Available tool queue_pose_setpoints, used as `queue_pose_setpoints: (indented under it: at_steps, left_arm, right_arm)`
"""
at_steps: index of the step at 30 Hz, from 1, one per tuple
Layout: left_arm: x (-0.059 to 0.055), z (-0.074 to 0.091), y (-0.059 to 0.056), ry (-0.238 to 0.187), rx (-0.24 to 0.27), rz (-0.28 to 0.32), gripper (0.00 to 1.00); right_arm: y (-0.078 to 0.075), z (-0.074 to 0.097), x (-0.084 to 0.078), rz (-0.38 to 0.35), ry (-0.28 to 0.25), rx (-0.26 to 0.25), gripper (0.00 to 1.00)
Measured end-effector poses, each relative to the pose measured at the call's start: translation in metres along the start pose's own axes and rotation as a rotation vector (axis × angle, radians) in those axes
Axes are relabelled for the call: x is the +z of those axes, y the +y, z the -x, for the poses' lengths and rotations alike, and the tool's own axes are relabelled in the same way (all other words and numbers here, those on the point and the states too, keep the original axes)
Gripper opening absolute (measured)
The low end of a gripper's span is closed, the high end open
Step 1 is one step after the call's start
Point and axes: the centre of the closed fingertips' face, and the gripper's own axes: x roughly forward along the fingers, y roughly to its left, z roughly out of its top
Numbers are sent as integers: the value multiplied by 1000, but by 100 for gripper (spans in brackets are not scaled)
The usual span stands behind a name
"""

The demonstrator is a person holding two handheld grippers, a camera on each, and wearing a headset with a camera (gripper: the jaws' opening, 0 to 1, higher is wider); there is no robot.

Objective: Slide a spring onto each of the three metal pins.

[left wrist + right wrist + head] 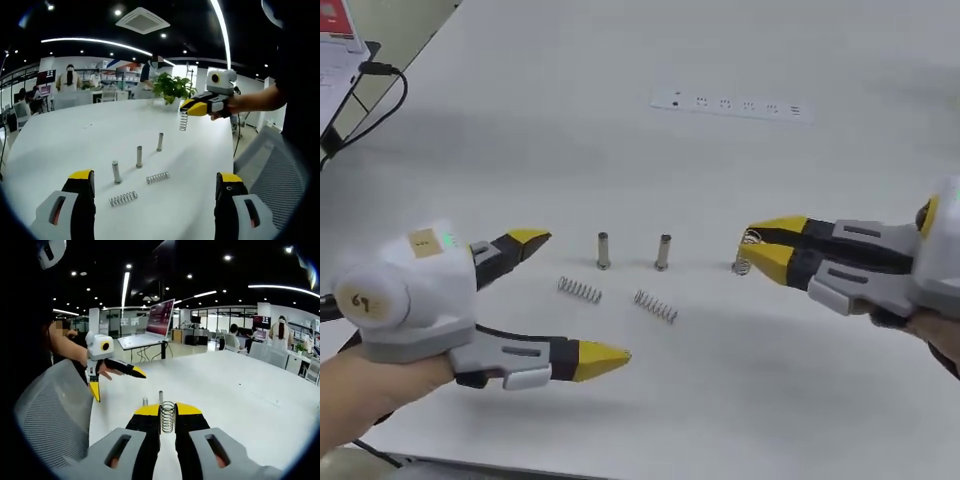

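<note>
On the white table (pixel 740 380), three pins (pixel 139 156) stand upright in one evenly spaced row. Each is a short, grey metal cylinder. Two loose springs (pixel 579 289) lie flat at 6 o'clock of the pins in the head view. They are thin silver wire coils, apart from each other and from the pins. The right gripper (pixel 765 246), at 3 o'clock of the row, has its jaws nearly closed on the upper part of a third spring (pixel 167 416). This spring hangs upright from the yellow tips, and the left gripper view shows it clear of the table. The left gripper (pixel 568 298), at 9 o'clock, has its jaws spread wide and holds nothing. A power strip (pixel 730 105) lies at 12 o'clock, well apart.
</note>
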Motion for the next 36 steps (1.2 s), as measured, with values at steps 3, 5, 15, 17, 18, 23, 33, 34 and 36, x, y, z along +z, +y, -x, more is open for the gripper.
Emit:
queue_pose_setpoints:
  at_steps: [3,5,15,17,18,23,33,34,36]
  left_arm:
    - [-1,2,-1,11,7,-15,99]
    - [-2,4,2,16,13,-20,99]
    - [4,12,20,4,64,-10,99]
    - [5,14,23,2,70,-10,99]
    - [5,15,25,3,74,-9,99]
    - [8,18,36,5,81,-11,99]
    - [13,19,46,19,67,-29,99]
    - [13,19,48,19,70,-27,99]
    - [12,20,49,20,72,-24,99]
  right_arm:
    - [-12,3,-3,-3,6,-44,7]
    - [-22,4,-4,-10,8,-79,7]
    - [-53,3,-5,-67,-4,-158,7]
    - [-56,0,-6,-59,5,-161,7]
    - [-57,-1,-7,-57,8,-162,7]
    - [-61,-7,-10,-60,15,-167,7]
    - [-71,-15,-21,-83,28,-192,7]
    - [-72,-16,-22,-91,28,-193,7]
    - [-73,-16,-25,-103,26,-196,7]
